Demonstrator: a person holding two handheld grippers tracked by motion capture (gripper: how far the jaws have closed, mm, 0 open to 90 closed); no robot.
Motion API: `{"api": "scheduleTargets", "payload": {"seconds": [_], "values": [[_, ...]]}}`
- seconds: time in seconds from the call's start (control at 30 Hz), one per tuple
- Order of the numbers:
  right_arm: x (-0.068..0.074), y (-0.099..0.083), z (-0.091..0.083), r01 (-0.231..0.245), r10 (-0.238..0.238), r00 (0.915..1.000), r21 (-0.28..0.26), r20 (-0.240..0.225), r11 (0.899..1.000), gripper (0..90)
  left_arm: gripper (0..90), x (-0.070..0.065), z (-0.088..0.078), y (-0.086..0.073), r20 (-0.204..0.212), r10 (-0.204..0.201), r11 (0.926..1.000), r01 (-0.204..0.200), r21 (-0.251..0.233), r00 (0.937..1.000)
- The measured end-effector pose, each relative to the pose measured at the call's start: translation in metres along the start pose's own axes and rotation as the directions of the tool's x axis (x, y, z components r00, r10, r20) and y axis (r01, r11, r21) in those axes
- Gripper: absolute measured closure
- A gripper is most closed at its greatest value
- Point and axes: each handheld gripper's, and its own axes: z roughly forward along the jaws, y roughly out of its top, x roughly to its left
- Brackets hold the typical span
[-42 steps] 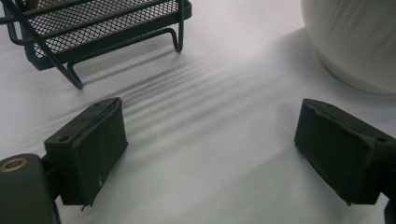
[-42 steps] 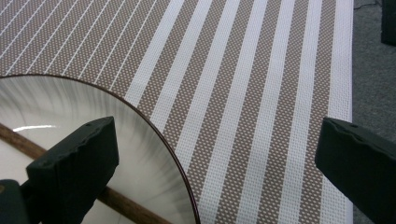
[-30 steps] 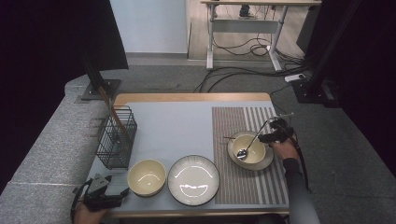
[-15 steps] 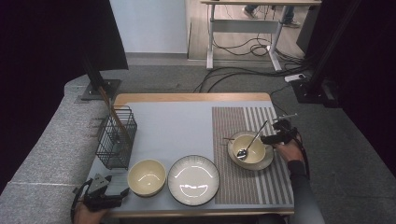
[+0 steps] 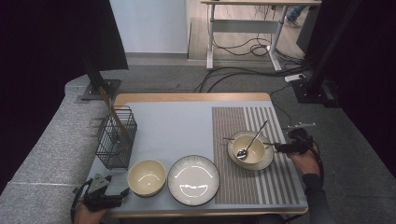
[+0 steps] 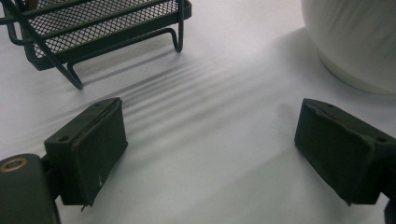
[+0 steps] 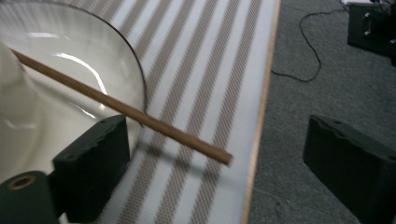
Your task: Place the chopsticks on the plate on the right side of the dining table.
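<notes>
On the striped mat [image 5: 252, 186] at the right of the desk [image 5: 187, 123] we see a plate [image 5: 267, 161] bearing a cream bowl [image 5: 252, 151] with a spoon [image 5: 251, 141] leaning in it. A wooden chopstick [image 7: 121, 109] lies across the plate's rim, its end jutting toward our right tool [image 5: 286, 147]. That tool's jaws have just been closing a little yet stand spread, with the stick's tip between them, unpinched. Beside it runs the desk's edge, then grey floor with cables [image 7: 299, 56]. Our left tool [image 5: 109, 192] rests at the near left corner, jaws spread over bare desk. Around it stand a black wire basket [image 5: 116, 137], a second cream bowl [image 5: 146, 177] and a wide plate [image 5: 193, 179].
</notes>
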Motion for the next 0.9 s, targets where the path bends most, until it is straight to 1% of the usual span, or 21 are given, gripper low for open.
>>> {"api": "scheduleTargets", "payload": {"seconds": [0.03,0.1,0.13,0.23,0.43,0.53,0.63,0.7,0.77,0.9], "values": [[-0.002,-0.003,0.000,-0.003,0.003,1.0000,0.005,0.008,1.000,13.0,8.8,0.000,0.000,0.000,0.000,0.000,1.0000,0.000,0.000,1.0000],[-0.005,-0.008,0.001,-0.014,0.013,0.9999,0.017,0.011,1.000,15.6,8.8,0.000,0.000,0.000,0.000,0.000,1.0000,0.000,0.000,1.0000],[-0.007,-0.010,0.002,-0.011,0.011,0.9999,0.020,0.013,1.000,19.1,8.8,0.000,0.000,0.000,0.000,0.000,1.0000,0.000,0.000,1.0000],[-0.009,-0.015,0.005,-0.022,0.021,0.9997,0.032,0.012,0.999,25.2,8.8,0.000,0.000,0.000,0.000,0.000,1.0000,0.000,0.000,1.0000],[-0.015,-0.018,0.015,-0.050,0.049,0.9985,0.055,0.025,0.997,36.8,8.8,0.000,0.000,0.000,0.000,0.000,1.0000,0.000,0.000,1.0000],[-0.017,-0.018,0.018,-0.058,0.057,0.9982,0.047,0.016,0.997,41.3,8.8,0.000,0.000,0.000,0.000,0.000,1.0000,0.000,0.000,1.0000],[-0.017,-0.018,0.021,-0.055,0.055,0.9985,0.048,0.006,0.997,47.3,8.8,0.000,0.000,0.000,0.000,0.000,1.0000,0.000,-0.001,1.0000],[-0.017,-0.016,0.022,-0.044,0.044,0.9990,0.053,0.000,0.998,51.3,8.8,0.000,0.000,0.000,0.000,0.000,1.0000,0.000,0.000,1.0000],[-0.016,-0.014,0.023,-0.038,0.039,0.9992,0.057,-0.007,0.998,57.7,8.8,0.000,0.000,0.000,0.000,0.000,1.0000,0.000,0.000,1.0000],[-0.011,-0.009,0.023,-0.010,0.011,0.9998,0.044,-0.014,0.999,66.3,8.8,0.000,0.000,0.000,0.000,0.000,1.0000,0.000,-0.001,1.0000]]}}
